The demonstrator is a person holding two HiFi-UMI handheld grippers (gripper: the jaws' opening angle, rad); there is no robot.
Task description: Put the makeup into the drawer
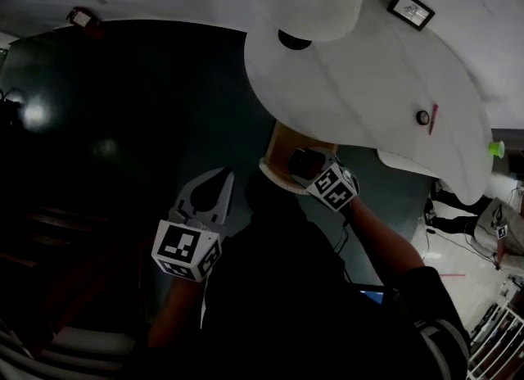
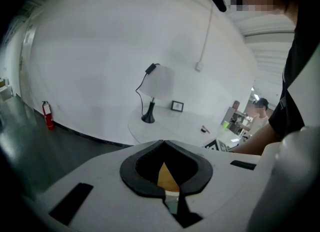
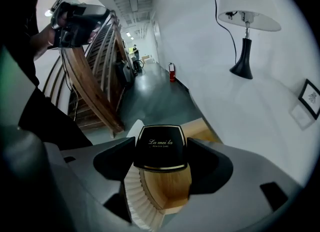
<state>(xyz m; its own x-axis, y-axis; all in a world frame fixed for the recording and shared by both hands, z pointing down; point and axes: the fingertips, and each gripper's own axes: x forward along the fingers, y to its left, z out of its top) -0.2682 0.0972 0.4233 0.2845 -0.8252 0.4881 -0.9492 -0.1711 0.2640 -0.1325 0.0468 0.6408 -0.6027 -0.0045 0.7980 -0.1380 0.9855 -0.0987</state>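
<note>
The right tongs (image 1: 304,165) clamp the black compact (image 3: 160,147) right over the open drawer (image 3: 167,188) for dropping in, while the left tongs (image 1: 221,182) wait closed and empty.

Makeup compact (image 3: 160,146): glossy black plastic-looking case, thin gold metallic trim, gold print.
Drawer (image 3: 169,190): pale wood, smooth, faint grain.
Left gripper (image 2: 164,143), right gripper (image 3: 161,157): matt pale plastic shells, matt black pads.
Surface (image 1: 368,83): white, smooth, matt.
Floor (image 1: 106,149): dark, polished, soft sheen.
</note>
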